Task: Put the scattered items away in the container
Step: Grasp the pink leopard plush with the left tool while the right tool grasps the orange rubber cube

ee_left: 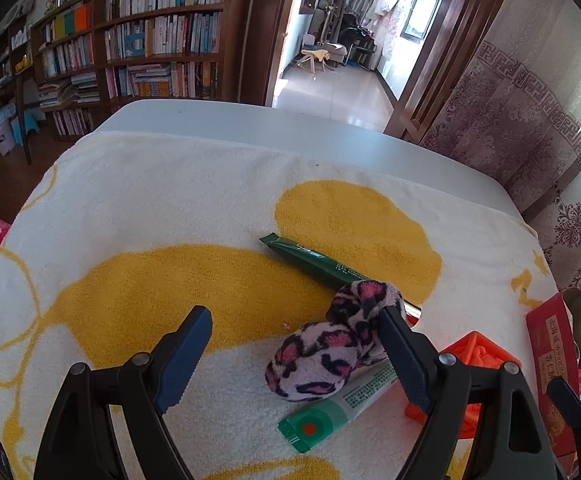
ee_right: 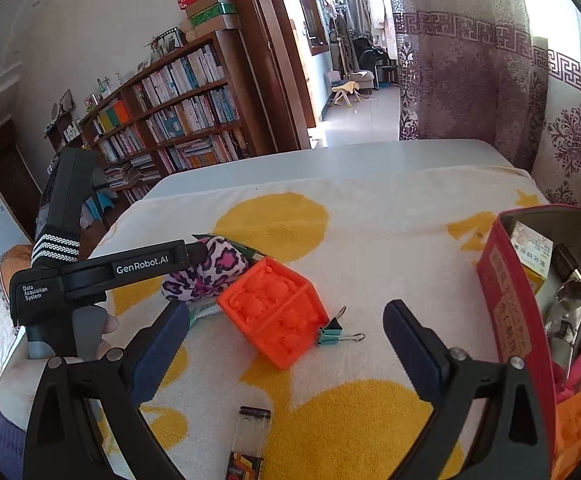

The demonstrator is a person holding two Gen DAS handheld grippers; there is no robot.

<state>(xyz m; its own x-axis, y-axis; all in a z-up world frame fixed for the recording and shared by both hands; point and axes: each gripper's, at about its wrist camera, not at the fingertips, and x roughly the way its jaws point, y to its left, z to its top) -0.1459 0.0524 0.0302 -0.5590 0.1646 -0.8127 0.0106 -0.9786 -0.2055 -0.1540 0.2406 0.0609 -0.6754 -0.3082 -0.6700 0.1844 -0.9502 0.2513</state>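
My left gripper is spread wide over the yellow-and-white towel and pinches nothing; the leopard-print scrunchie lies between its fingers but crowded against the right-hand one, touching or nearly touching that pad, with a broad gap to the other finger. So the relation I care about is this: the scrunchie sits off-centre toward the right finger, and its long axis runs diagonally from near-left to far-right, roughly across the line a closing grip would take. It lies on top of a white-and-green tube, and a dark green tube passes just behind it, so a careless close could, I judge, catch the tube beneath as well. My right gripper also stands spread and empty, and in its view the orange embossed cube sits between the fingers with a green binder clip touching the cube's right side. The red container stands at the right edge of the towel, well apart from the scrunchie and nearer my right hand; it already holds a few things, which I cannot name surely through the fisheye blur. The left hand is plainly nearer the scrunchie, the right nearer the cube.
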